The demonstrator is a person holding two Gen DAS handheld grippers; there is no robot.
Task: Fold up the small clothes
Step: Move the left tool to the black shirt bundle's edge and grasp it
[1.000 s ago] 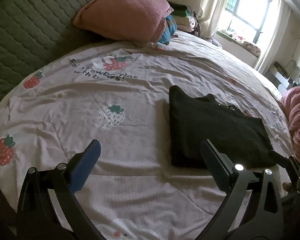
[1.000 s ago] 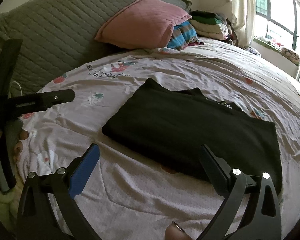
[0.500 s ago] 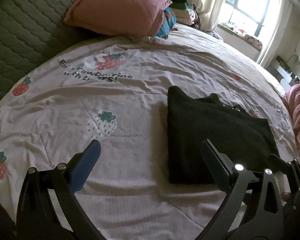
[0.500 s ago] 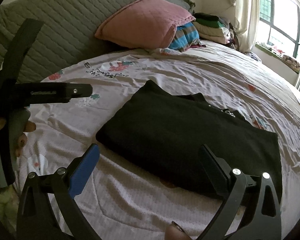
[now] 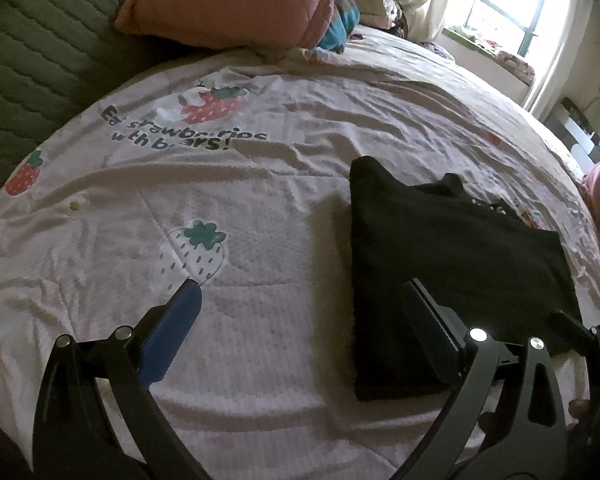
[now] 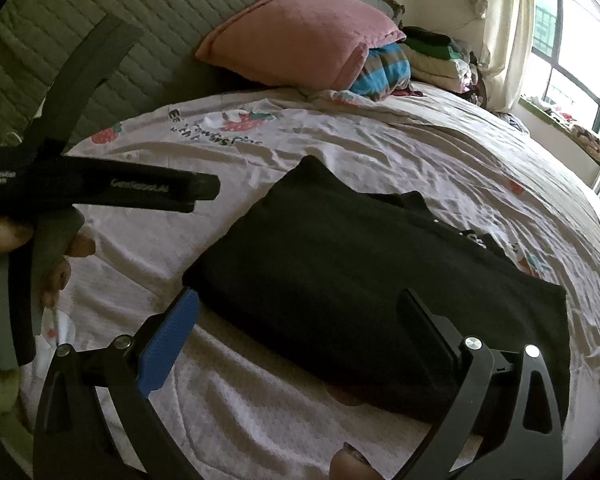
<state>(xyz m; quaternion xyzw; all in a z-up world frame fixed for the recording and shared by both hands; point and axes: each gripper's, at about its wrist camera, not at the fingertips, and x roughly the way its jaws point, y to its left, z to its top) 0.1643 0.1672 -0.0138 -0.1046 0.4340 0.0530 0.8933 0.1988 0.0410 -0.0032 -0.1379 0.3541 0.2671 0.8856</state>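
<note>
Spread gripper (image 6: 298, 300) over rectangular black knit (image 6: 380, 280)

Garment (image 6: 364, 280): plain black. Bedsheet (image 5: 260, 184): pale pink, strawberry print, black lettering. Pillow (image 6: 300, 36): pink, quilted. Headboard (image 6: 120, 12): grey-green, quilted. Folded fabric (image 6: 384, 70): blue-striped.

strawberry-print bed (image 5: 260, 184), bright window (image 5: 500, 12)
</note>
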